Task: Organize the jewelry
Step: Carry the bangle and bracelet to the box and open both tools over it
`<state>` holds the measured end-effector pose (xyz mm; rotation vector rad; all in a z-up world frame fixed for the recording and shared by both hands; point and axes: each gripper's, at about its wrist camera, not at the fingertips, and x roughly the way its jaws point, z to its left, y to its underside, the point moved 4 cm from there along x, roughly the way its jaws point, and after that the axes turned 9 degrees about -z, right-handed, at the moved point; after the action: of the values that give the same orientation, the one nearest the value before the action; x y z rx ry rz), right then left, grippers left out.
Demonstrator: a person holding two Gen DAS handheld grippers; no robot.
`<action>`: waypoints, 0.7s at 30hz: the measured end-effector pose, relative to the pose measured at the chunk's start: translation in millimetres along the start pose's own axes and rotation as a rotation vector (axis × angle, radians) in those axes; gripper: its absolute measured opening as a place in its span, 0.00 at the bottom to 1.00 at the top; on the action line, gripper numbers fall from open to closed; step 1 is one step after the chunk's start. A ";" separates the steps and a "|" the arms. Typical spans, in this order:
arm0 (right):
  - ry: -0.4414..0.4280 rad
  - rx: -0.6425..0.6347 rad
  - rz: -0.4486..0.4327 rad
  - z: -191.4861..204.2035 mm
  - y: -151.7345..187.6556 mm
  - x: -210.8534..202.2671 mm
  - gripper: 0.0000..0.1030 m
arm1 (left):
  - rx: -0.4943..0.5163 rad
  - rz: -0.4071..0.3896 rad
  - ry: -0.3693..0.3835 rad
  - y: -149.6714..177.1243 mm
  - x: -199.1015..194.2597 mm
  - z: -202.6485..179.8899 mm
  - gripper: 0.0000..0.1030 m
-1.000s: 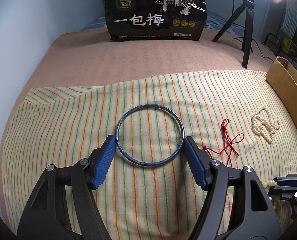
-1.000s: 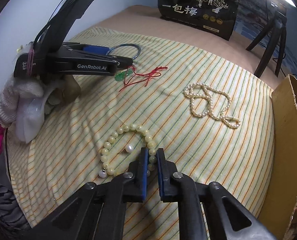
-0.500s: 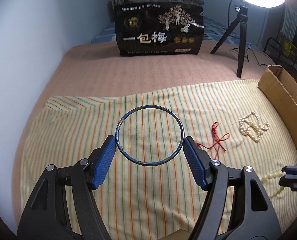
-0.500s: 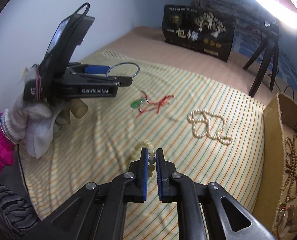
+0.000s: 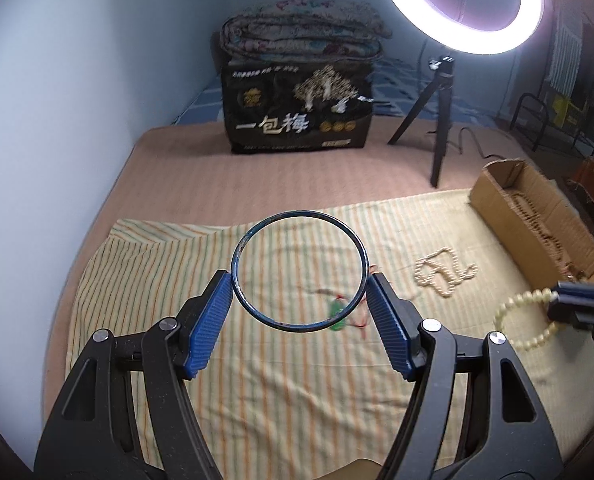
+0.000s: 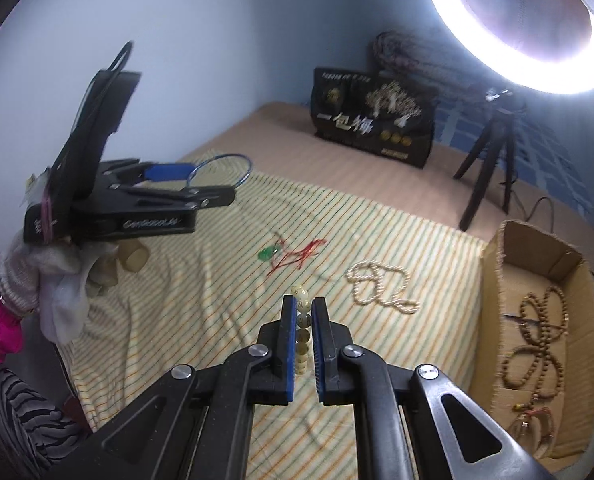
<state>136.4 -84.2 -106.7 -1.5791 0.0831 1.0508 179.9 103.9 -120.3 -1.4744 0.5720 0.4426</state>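
Observation:
My left gripper (image 5: 299,280) is shut on a thin blue bangle (image 5: 257,232) and holds it in the air above the striped cloth (image 5: 145,288); it also shows in the right wrist view (image 6: 217,178). My right gripper (image 6: 304,308) is shut on a pale yellow bead bracelet (image 6: 302,304), lifted off the cloth; the bracelet hangs from it in the left wrist view (image 5: 517,312). A red cord with a green pendant (image 6: 293,254) and a white pearl necklace (image 6: 381,284) lie on the cloth.
A cardboard box (image 6: 493,264) at the right holds brown bead strings (image 6: 537,340). A black printed bag (image 5: 297,120), folded quilt (image 5: 301,36) and ring light on a tripod (image 5: 441,120) stand at the back. A blue wall is on the left.
Both grippers have risen higher above the cloth, the left with the bangle, the right with the bead bracelet, which has left the cloth.

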 end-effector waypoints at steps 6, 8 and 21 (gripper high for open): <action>0.048 0.041 -0.049 -28.9 -8.6 -29.4 0.05 | 0.019 -0.029 0.039 -11.9 -20.1 -30.8 0.68; 0.070 0.063 -0.064 -43.7 -9.8 -40.5 0.05 | 0.022 -0.036 0.054 -15.5 -23.9 -41.8 0.68; 0.191 0.166 -0.087 -123.5 8.8 -90.7 0.05 | 0.088 -0.054 0.172 -33.3 -24.1 -141.6 0.68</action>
<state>147.6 -231.4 -64.7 -1.5143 0.2242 0.8023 168.4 -37.6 -80.1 -1.4478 0.6779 0.2468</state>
